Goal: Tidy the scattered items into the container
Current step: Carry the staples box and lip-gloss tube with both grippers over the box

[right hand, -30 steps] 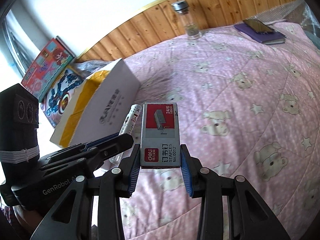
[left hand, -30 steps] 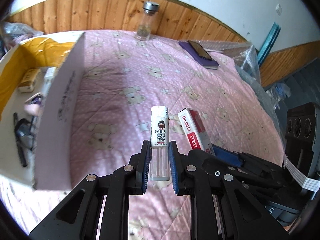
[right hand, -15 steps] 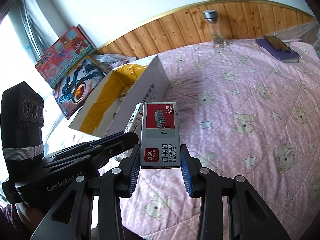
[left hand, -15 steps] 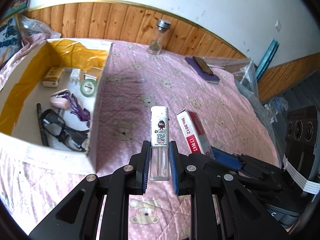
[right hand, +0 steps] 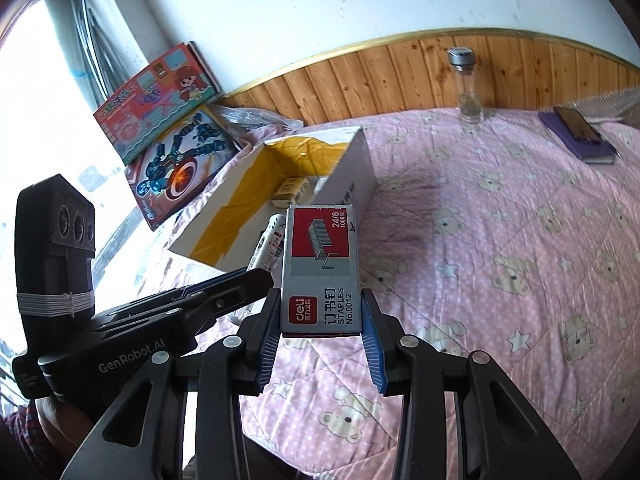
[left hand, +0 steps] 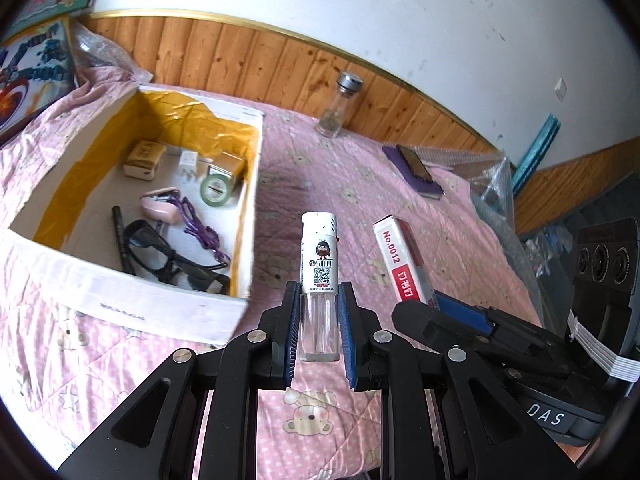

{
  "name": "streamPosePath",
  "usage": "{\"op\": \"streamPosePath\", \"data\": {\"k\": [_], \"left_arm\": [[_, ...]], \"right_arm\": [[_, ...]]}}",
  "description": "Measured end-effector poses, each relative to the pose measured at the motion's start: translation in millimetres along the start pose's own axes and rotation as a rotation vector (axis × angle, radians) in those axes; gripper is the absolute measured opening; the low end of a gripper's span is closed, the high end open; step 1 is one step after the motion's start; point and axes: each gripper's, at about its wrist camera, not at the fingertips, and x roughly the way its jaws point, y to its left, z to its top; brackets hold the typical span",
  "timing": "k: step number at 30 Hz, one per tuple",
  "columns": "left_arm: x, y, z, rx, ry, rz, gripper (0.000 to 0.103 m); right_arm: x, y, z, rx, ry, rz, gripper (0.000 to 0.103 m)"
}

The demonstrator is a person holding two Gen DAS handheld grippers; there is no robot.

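Observation:
My left gripper (left hand: 319, 304) is shut on a white lighter (left hand: 319, 256) with a clear base, held above the pink bedspread just right of the open cardboard box (left hand: 252, 184). My right gripper (right hand: 320, 312) is shut on a red and grey staples box (right hand: 320, 264), held in the air beside the lighter (right hand: 267, 246). The staples box also shows in the left wrist view (left hand: 402, 260). The cardboard box (right hand: 352, 176) lies ahead and left of it. Inside are black glasses (left hand: 168, 256), a tape roll (left hand: 216, 190), a pink case (left hand: 160, 208) and small cartons.
A glass bottle (left hand: 340, 106) stands by the wooden wall panel. A phone on a purple notebook (left hand: 416, 168) lies at the far right, near clear plastic wrap (left hand: 492, 184). Toy boxes (right hand: 168, 120) lean on the wall behind the cardboard box.
Both grippers have risen and drawn back with their items, so the box interior has come fully into view. Neither grip has changed.

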Motion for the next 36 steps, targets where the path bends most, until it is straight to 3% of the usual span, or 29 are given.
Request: {"op": "streamPosePath", "data": {"k": [20,36], "left_arm": [[-29,62,33,-0.136,-0.089,0.042,0.019],[-27,117,63,-0.227,-0.112,0.138,0.019]], "right_arm": [[14,39,39,-0.105,-0.007,0.045,0.039],[55,53,74,-0.179,0.033,0.075,0.039]]}}
